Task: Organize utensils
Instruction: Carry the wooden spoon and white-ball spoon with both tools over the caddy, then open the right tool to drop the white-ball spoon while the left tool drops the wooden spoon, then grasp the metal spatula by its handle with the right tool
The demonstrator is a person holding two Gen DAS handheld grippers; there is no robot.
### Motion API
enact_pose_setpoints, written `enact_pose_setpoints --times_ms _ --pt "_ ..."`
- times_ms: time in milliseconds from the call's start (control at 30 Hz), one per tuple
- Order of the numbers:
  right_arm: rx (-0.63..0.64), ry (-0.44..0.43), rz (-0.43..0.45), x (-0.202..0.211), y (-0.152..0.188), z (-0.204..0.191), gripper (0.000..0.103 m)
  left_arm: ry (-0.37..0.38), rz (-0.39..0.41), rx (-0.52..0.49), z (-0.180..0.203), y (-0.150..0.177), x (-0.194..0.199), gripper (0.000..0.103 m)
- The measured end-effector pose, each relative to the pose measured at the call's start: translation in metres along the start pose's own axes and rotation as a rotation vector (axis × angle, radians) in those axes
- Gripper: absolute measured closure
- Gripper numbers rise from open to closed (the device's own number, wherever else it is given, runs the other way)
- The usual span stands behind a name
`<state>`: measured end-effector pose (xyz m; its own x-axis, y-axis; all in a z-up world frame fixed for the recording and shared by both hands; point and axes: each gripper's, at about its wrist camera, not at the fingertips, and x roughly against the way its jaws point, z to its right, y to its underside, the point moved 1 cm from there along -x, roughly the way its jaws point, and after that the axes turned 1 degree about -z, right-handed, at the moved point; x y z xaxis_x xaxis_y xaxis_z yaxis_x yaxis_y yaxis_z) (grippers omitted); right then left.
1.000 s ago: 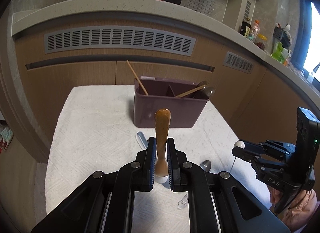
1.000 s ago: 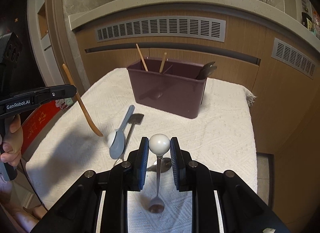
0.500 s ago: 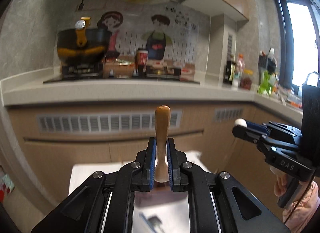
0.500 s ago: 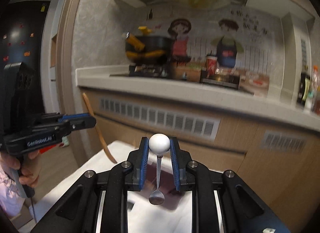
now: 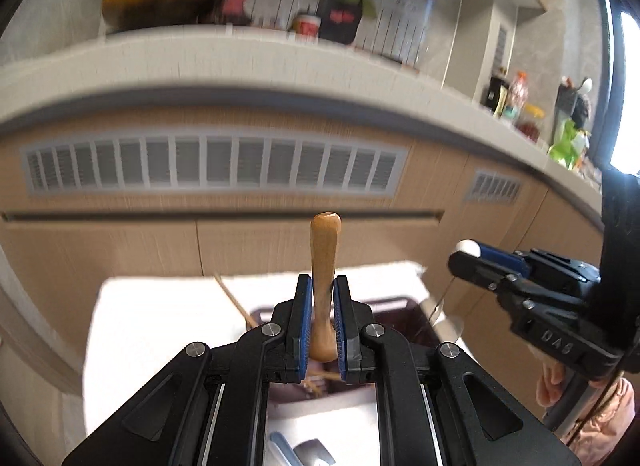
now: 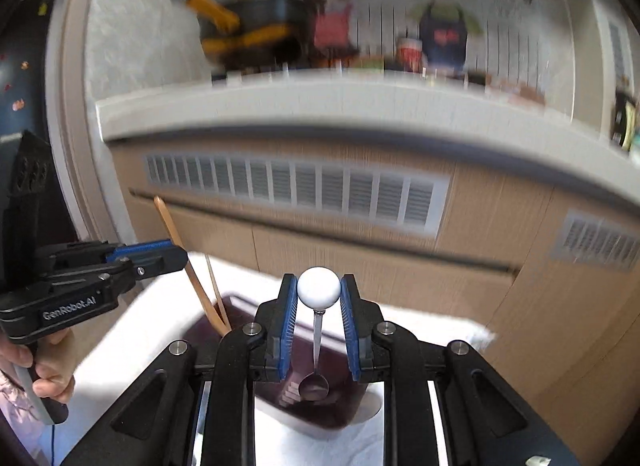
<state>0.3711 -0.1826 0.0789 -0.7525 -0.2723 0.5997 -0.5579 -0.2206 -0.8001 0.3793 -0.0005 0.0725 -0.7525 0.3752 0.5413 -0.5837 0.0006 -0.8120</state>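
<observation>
My left gripper (image 5: pixel 322 290) is shut on the handle of a wooden spoon (image 5: pixel 325 250), which stands upright between the blue pads. Below it lies the maroon utensil organizer (image 5: pixel 404 312), with a chopstick (image 5: pixel 236 302) leaning inside. My right gripper (image 6: pixel 319 286) is shut on the white ball end (image 6: pixel 319 293) of a small metal spoon; its bowl (image 6: pixel 314 388) hangs over the organizer (image 6: pixel 240 310). In the right wrist view the left gripper (image 6: pixel 176 256) holds the wooden spoon (image 6: pixel 176 231) slanting down into the organizer's left end. The right gripper (image 5: pixel 466 260) shows at the right of the left wrist view.
The organizer stands on a white towel (image 5: pixel 160 326). A grey-blue spoon (image 5: pixel 278 450) and a dark spatula (image 5: pixel 314 456) lie on the towel near me. Wooden cabinet fronts with a vent grille (image 6: pixel 300 189) rise just behind, under a worktop edge (image 6: pixel 320 105). A hand (image 6: pixel 48 374) grips the left tool.
Both grippers have risen off the towel with their spoons and travelled forward to above the organizer. The views swung up towards the worktop, then tipped back down.
</observation>
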Motion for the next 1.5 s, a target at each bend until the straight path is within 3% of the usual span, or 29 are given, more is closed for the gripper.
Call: enact_pose_setpoints --times_ms 233,400,467,567,633,767,933,1200,1500 --pt "0.026 0.025 -0.108 -0.038 0.029 -0.001 0.081 0.018 -0.123 0.017 -0.004 0.024 -0.036 0.090" --pt "0.027 0.053 -0.062 -0.020 0.038 0.000 0.050 0.017 -0.099 0.039 -0.008 0.034 -0.017 0.089" --pt "0.028 0.068 -0.037 -0.007 0.042 -0.001 0.033 -0.002 -0.084 0.037 -0.013 0.039 -0.006 0.080" --pt "0.011 0.081 -0.006 0.016 0.053 -0.003 0.017 -0.026 -0.089 0.063 -0.022 0.054 0.010 0.064" --pt "0.002 0.081 0.004 0.027 0.062 -0.005 0.011 -0.033 -0.106 0.075 -0.031 0.065 0.016 0.061" --pt "-0.002 0.090 0.003 0.044 0.087 -0.012 0.007 -0.053 -0.176 0.101 -0.040 0.099 0.025 0.054" --pt "0.034 0.128 -0.077 0.042 0.119 -0.025 0.005 -0.065 -0.280 0.117 -0.038 0.141 0.021 0.050" --pt "0.136 0.299 -0.178 0.028 0.166 -0.044 0.002 -0.034 -0.395 0.088 -0.015 0.195 0.016 0.050" --pt "0.108 0.230 -0.276 0.016 0.184 -0.052 0.001 -0.137 -0.398 0.052 -0.019 0.207 0.018 0.048"
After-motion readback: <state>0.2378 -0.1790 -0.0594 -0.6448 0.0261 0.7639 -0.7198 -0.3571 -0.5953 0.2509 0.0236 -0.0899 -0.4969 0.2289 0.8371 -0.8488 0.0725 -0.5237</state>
